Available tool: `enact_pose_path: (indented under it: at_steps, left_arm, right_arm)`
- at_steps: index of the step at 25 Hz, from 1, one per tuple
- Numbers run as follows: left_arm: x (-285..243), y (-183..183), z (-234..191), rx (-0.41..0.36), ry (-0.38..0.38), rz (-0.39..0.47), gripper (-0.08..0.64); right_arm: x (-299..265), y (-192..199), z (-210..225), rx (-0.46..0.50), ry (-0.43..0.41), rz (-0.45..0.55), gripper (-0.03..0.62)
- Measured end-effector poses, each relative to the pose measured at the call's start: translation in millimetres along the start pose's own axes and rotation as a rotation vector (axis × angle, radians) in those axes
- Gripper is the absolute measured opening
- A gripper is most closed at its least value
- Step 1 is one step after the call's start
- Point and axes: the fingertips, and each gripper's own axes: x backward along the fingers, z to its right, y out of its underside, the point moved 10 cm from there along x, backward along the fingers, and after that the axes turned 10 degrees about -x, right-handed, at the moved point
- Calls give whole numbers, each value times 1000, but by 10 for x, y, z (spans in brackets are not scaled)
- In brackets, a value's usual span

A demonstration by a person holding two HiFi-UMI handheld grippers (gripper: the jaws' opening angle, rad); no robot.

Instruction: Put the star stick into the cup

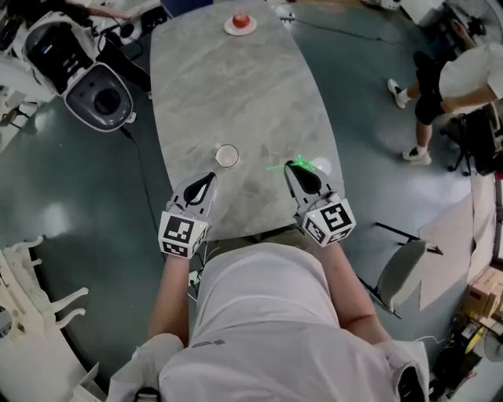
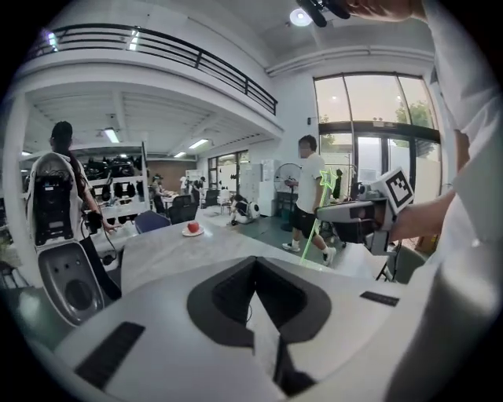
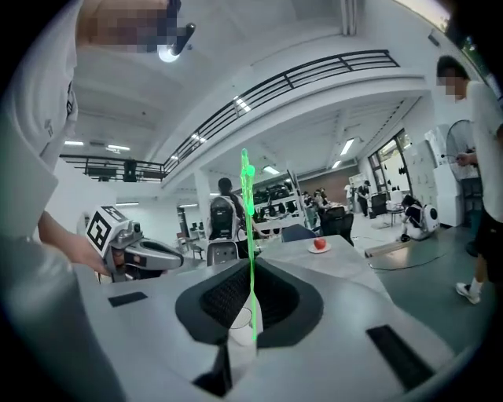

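A thin green star stick (image 1: 284, 166) is clamped in my right gripper (image 1: 291, 166), which hangs over the near right part of the grey marble table (image 1: 236, 86). In the right gripper view the stick (image 3: 250, 235) stands upright between the shut jaws of my right gripper (image 3: 251, 318), its star end up. The small white cup (image 1: 226, 155) stands upright on the table, to the left of the stick and just beyond my left gripper (image 1: 211, 177). The left gripper (image 2: 260, 314) is shut with nothing in it. The left gripper view shows the stick (image 2: 317, 220) off to the right.
A red object on a white plate (image 1: 240, 23) sits at the table's far end. A grey machine (image 1: 98, 96) with cables stands on the floor to the left. A person (image 1: 452, 78) stands at the right, and a chair (image 1: 399, 269) is near the right front.
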Motion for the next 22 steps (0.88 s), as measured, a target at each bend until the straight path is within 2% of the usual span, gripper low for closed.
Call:
enact_pose_path:
  at_steps: [4, 9, 13, 18, 22]
  left_arm:
    - [80, 88, -94, 35, -70, -24, 2]
    - [138, 160, 0, 83, -148, -61, 2]
    - [445, 317, 72, 140, -230, -94, 2]
    - [637, 491, 143, 187, -294, -130, 2]
    - [823, 586, 248, 237, -373, -156, 2]
  right_arm:
    - [-351, -94, 19, -7, -73, -10, 23]
    - [-642, -104, 161, -25, -152, -27, 23]
    - [-944, -37, 55, -19, -228, -69, 23]
    - [-1291, 148, 71, -13, -267, -123, 23]
    - [-1516, 346, 80, -12, -307, -191, 23]
